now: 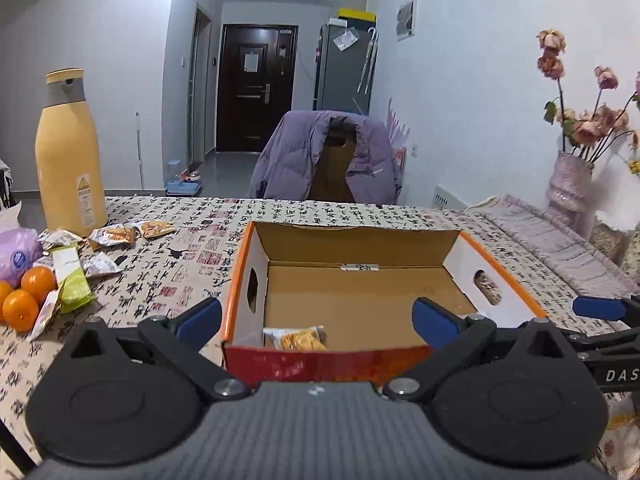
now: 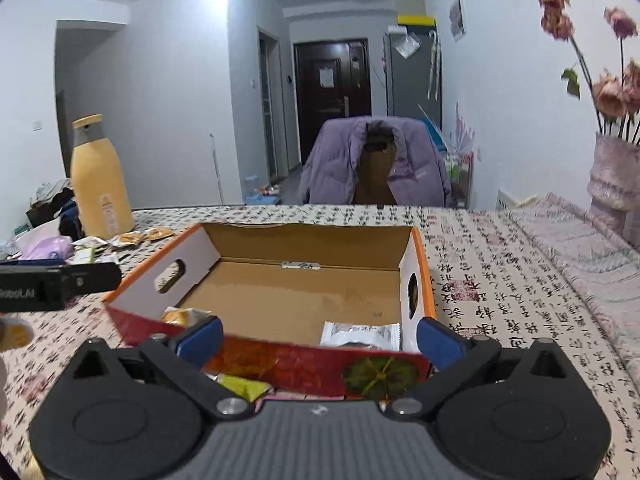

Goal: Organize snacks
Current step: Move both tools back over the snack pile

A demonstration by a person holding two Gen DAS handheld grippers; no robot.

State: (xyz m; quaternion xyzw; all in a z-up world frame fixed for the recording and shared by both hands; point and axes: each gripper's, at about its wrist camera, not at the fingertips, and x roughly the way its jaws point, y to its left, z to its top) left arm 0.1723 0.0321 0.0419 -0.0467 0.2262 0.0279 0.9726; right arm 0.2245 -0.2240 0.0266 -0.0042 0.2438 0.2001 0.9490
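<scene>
One open cardboard box (image 1: 352, 240) at centre, holding two snack packets: one orange-printed packet (image 1: 300, 338) at its 7 o'clock corner, one white packet (image 2: 360, 335) at its 5 o'clock corner. Loose snack packets (image 1: 112, 236) at 9 o'clock of the box, at least five, exact number unclear. Three oranges (image 1: 38, 283) at 8 o'clock. One yellow bottle (image 1: 68, 156) at 10 o'clock. One vase (image 1: 570, 184) at 2 o'clock. One chair (image 1: 334, 168) at 12 o'clock

White walls, a dark door (image 1: 256, 88) down the hall, a jacket-draped chair (image 1: 330, 160).
</scene>
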